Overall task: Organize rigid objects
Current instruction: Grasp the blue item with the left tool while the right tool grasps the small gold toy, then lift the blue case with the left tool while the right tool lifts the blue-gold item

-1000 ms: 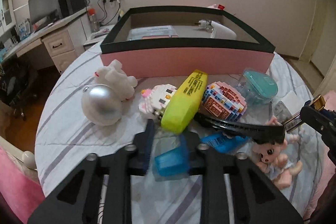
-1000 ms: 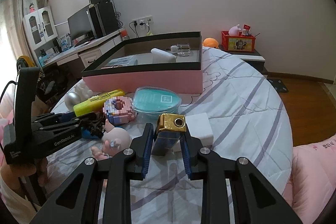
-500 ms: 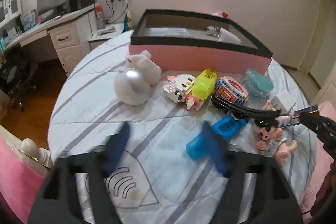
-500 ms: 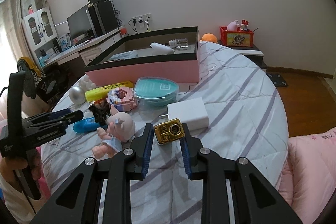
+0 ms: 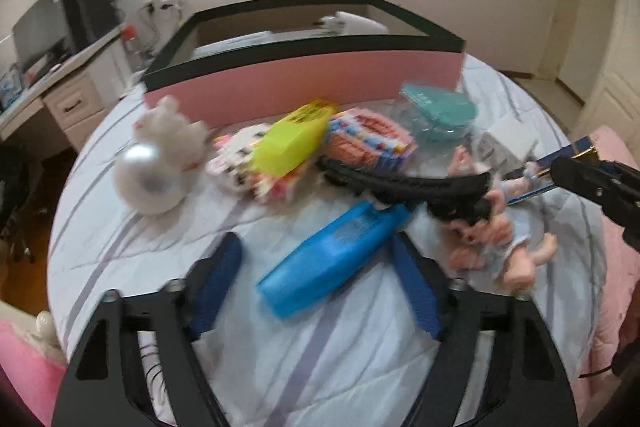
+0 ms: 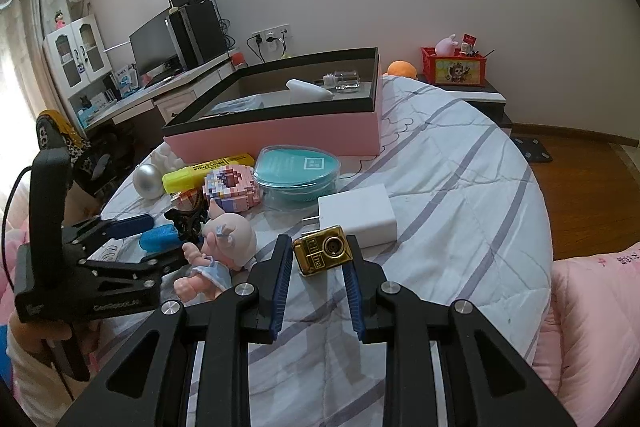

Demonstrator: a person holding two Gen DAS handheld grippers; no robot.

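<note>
Since a second ago: released from the left gripper [image 5: 316, 271], now spread wide around the blue bottle [image 5: 334, 259] lying flat on the striped sheet [image 6: 460, 187]; let go by the right gripper [image 6: 318, 269], now parted, fingers just beside the gold toy camera [image 6: 323, 255] resting at 12 o'clock. Farther at 12 o'clock, pink box with black rim [image 6: 280, 131]. Ahead of it, teal case [image 6: 298, 173], white charger [image 6: 358, 215], yellow highlighter [image 6: 208, 171], silver ball [image 6: 148, 181]. At 9 o'clock of the camera, baby doll [image 6: 224, 247].

My left wrist view: low, close, facing pink black-rimmed storage box [image 5: 304, 83]. Right wrist view: higher, right side; shares box [image 6: 280, 129], blue plastic bottle [image 5: 336, 251].
</note>
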